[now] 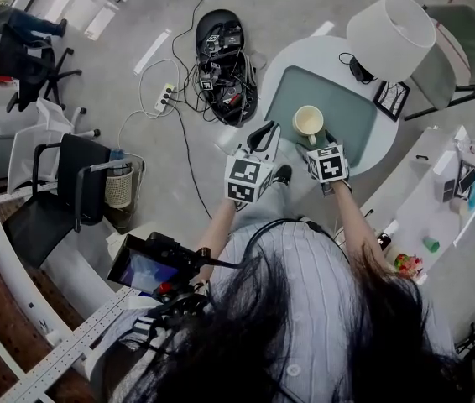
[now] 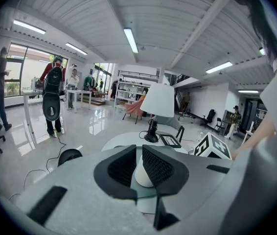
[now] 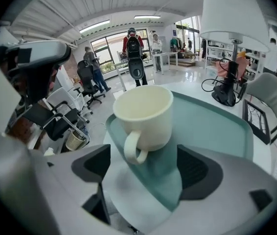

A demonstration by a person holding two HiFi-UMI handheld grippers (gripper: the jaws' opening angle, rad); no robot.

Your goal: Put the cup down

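Note:
A cream cup point(image 1: 308, 124) stands upright on a teal mat point(image 1: 342, 107) on the round white table point(image 1: 292, 57). In the right gripper view the cup point(image 3: 143, 114) sits on the mat point(image 3: 212, 126) with its handle turned toward me. My right gripper point(image 3: 143, 156) is open, its jaws spread wide on either side of the handle and not touching it. In the head view this right gripper point(image 1: 323, 141) is just near of the cup. My left gripper point(image 1: 264, 134) hovers left of the cup. Its jaws point(image 2: 139, 155) are nearly together, with the cup point(image 2: 142, 174) showing through the slit beyond them.
A white-shaded lamp point(image 1: 388, 23) and a small black frame point(image 1: 391, 99) stand at the far side of the table. A grey chair point(image 1: 464, 49) is behind it. On the floor lie a black case of cables point(image 1: 225, 65) and a black chair point(image 1: 61, 191).

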